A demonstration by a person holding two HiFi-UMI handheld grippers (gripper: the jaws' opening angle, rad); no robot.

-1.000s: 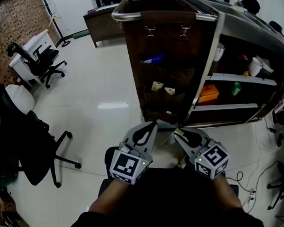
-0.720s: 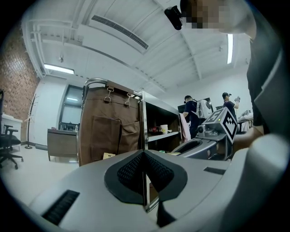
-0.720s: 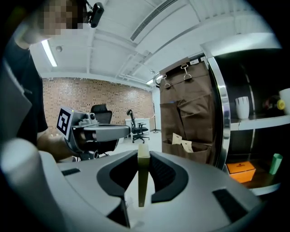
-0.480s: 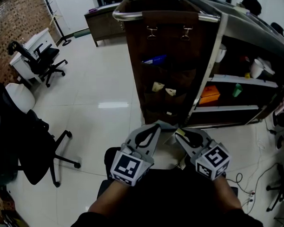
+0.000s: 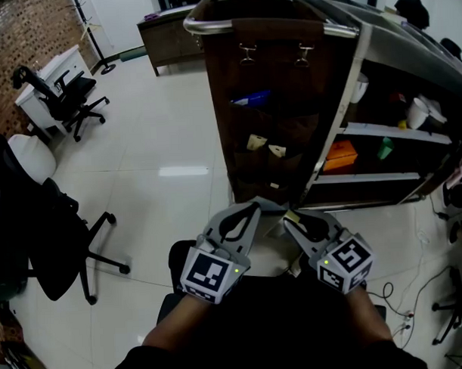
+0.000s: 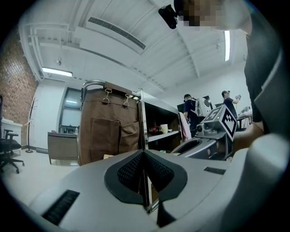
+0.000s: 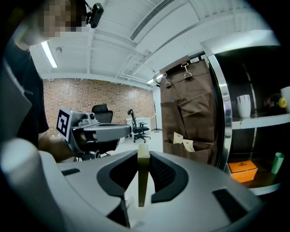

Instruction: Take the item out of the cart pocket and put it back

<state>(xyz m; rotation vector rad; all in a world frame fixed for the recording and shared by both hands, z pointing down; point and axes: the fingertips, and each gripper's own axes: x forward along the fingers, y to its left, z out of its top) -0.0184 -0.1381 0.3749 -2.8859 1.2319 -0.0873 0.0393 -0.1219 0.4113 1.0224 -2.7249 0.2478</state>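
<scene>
Judging by the thin olive item (image 7: 143, 179) clamped in the right hand-held gripper (image 7: 143, 155), clear of the cart pockets (image 5: 264, 147) at twelve o'clock, removal looks done and returning it is left, while the left hand-held gripper (image 6: 144, 158) is closed on nothing.

You hold both tools low in front of your body, side by side, marker cubes toward you and tips angled in toward each other. Your left tool (image 5: 247, 211) has its jaws pressed together with nothing between them. Your right tool (image 5: 290, 218) is clamped on a thin olive card (image 7: 143, 177), gripped edge-on.
</scene>
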